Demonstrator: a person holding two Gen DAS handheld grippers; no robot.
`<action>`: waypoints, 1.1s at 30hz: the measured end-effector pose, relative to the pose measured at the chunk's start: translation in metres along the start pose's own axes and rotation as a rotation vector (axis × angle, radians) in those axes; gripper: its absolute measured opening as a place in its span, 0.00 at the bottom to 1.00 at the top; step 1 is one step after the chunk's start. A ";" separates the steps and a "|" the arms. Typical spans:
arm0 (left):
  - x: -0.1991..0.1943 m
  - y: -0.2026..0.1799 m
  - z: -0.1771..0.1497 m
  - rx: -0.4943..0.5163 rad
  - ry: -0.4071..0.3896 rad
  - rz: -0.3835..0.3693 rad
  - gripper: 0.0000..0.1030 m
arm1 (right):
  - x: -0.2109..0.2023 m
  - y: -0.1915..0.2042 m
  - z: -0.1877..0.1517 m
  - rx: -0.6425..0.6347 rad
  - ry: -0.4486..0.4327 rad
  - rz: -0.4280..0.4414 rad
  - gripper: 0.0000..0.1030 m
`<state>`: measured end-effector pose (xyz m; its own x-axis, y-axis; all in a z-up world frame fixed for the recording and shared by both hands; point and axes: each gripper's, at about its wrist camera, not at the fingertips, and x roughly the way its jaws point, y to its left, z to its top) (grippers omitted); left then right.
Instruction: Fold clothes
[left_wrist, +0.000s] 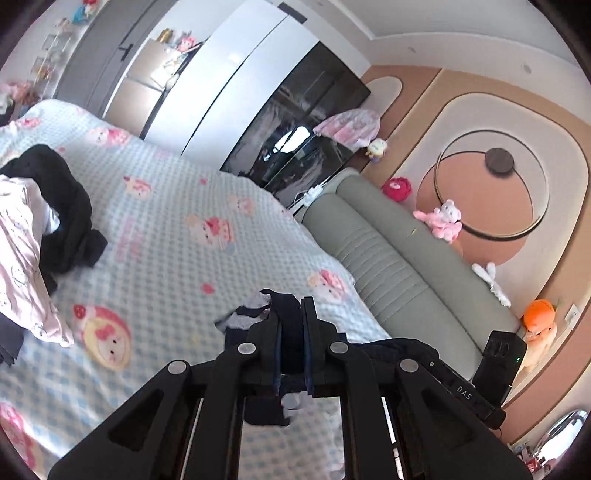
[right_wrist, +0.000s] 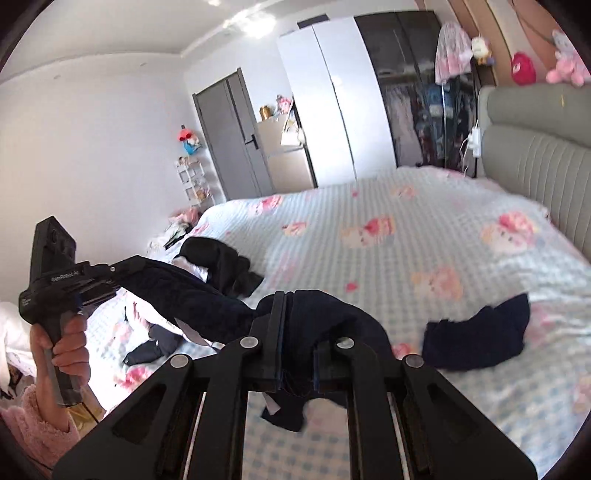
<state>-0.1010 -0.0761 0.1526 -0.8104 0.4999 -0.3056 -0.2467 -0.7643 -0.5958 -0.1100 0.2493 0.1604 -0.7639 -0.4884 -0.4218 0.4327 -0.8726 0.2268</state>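
Fingers (right_wrist: 275, 332) hide navy garment (right_wrist: 207, 299) edge

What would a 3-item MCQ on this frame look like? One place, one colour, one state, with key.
1. Where does the loose dark piece lie?
A. on the bed cover
B. on the headboard
C. on the floor

2. What colour is the garment held between the grippers?
A. pink
B. dark navy
C. white

3. How is the right gripper?
A. open and bare
B. shut on the garment
C. out of view

Key: A, it lies flat on the checked bed cover; B, the cloth stretched from the left gripper is dark navy; B, cloth is bunched between its fingers.
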 end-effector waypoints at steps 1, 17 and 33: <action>-0.005 -0.003 -0.002 0.009 -0.004 -0.012 0.10 | -0.007 0.003 0.006 -0.006 -0.018 -0.011 0.10; 0.029 0.165 -0.262 -0.339 0.524 0.305 0.30 | 0.061 -0.050 -0.284 0.434 0.600 0.005 0.21; 0.135 -0.004 -0.293 0.233 0.708 0.070 0.35 | 0.027 -0.069 -0.270 0.359 0.526 -0.293 0.44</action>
<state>-0.0537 0.1142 -0.1042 -0.3120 0.5298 -0.7887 -0.3775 -0.8309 -0.4088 -0.0309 0.2992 -0.1040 -0.4528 -0.2424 -0.8581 -0.0095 -0.9610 0.2765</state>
